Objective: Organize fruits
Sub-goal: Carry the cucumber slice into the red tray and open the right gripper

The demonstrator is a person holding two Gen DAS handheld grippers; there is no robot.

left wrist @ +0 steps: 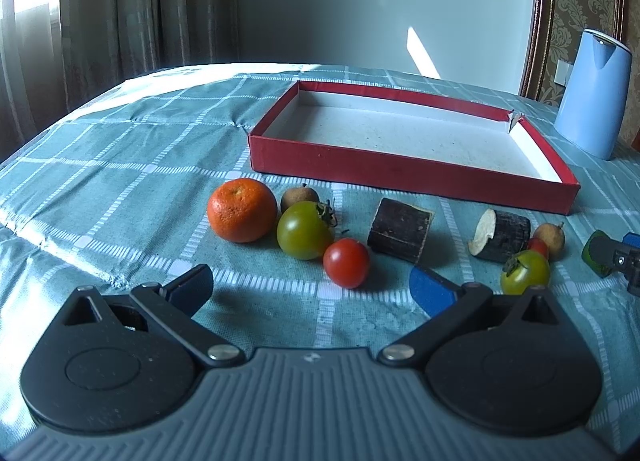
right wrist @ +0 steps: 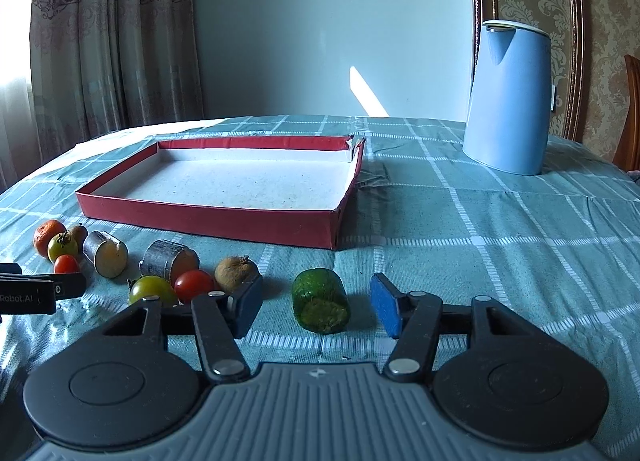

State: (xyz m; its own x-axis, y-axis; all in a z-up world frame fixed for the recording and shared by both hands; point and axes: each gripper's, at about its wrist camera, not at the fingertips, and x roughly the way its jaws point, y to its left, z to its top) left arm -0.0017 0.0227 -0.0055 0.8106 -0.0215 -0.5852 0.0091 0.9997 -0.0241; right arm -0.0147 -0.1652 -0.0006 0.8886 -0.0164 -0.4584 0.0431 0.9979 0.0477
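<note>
**Both grippers spread, nothing boxed yet**

My right hand-held gripper (right wrist: 316,307) is spread wide with the green chunk (right wrist: 320,300) lying on the bench (right wrist: 480,261) between its fingers, untouched. If I close off-centre, I judge the rounded piece could roll away across the cloth. My left hand-held gripper (left wrist: 312,287) is equally released, holding nothing; the red tomato (left wrist: 346,262) sits just ahead, centre frame, crowded by the green tomato (left wrist: 305,230) and the orange (left wrist: 241,210), so a careless pinch may nudge its neighbours. Beyond, in mid-frame, the red box (left wrist: 400,169) lies empty. The blue kettle (right wrist: 508,97) stands upper right.
</note>
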